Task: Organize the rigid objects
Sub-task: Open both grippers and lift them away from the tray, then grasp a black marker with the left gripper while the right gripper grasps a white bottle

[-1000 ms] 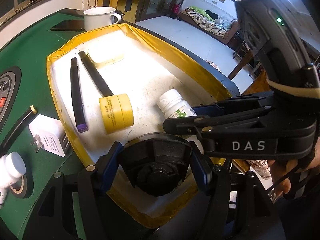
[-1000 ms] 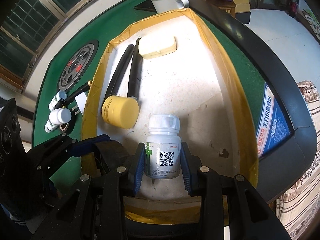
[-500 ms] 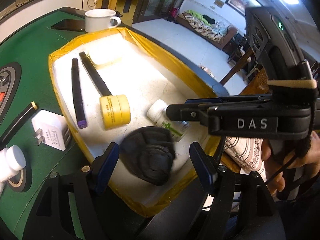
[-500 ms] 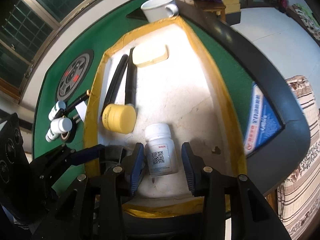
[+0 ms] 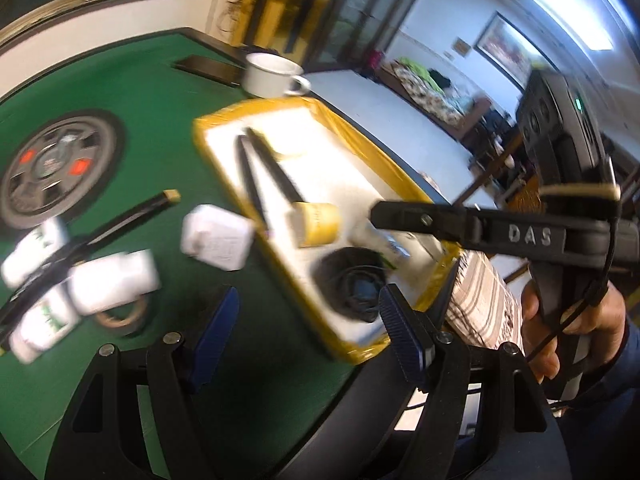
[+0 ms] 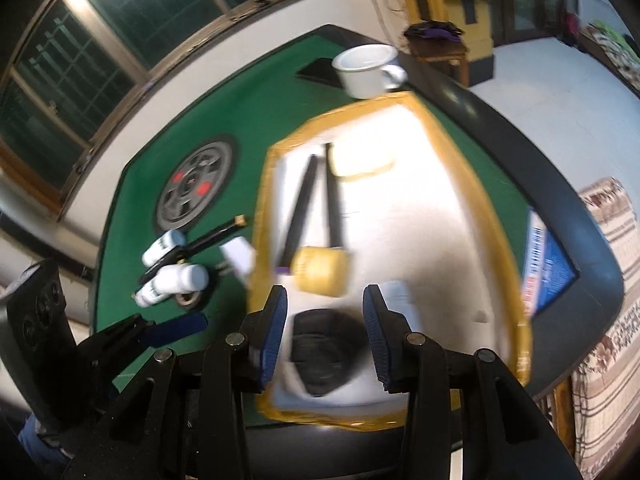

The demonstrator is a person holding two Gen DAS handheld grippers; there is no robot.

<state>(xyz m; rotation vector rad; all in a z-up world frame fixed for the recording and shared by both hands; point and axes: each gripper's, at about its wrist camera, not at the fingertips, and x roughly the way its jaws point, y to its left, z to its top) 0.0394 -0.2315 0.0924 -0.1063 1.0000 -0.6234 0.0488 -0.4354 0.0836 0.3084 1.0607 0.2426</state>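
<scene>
A yellow-rimmed white tray [image 5: 400, 176] [image 6: 496, 216] holds a black round object [image 5: 352, 286] [image 6: 324, 350], a yellow jar [image 5: 318, 224] [image 6: 322, 272], a white pill bottle [image 5: 380, 240] [image 6: 398, 296], two black pens [image 5: 272, 172] [image 6: 300, 208] and a pale yellow case [image 6: 362, 160]. My left gripper [image 5: 308, 332] is open and empty, above the tray's near left edge. My right gripper [image 6: 324, 330] is open and empty, above the black object; its body shows in the left wrist view [image 5: 520, 232]. Both views are blurred.
On the green table [image 5: 140, 92] left of the tray lie a white charger [image 5: 218, 242] [image 6: 240, 260], white bottles [image 5: 112, 280] [image 6: 176, 280], a black pen [image 5: 132, 216] and a tape roll [image 5: 124, 316]. A white mug [image 5: 272, 76] [image 6: 366, 66] stands beyond the tray.
Both grippers have pulled back and up from the tray. The left let go of the black round object, the right let go of the pill bottle; both lie in the tray.
</scene>
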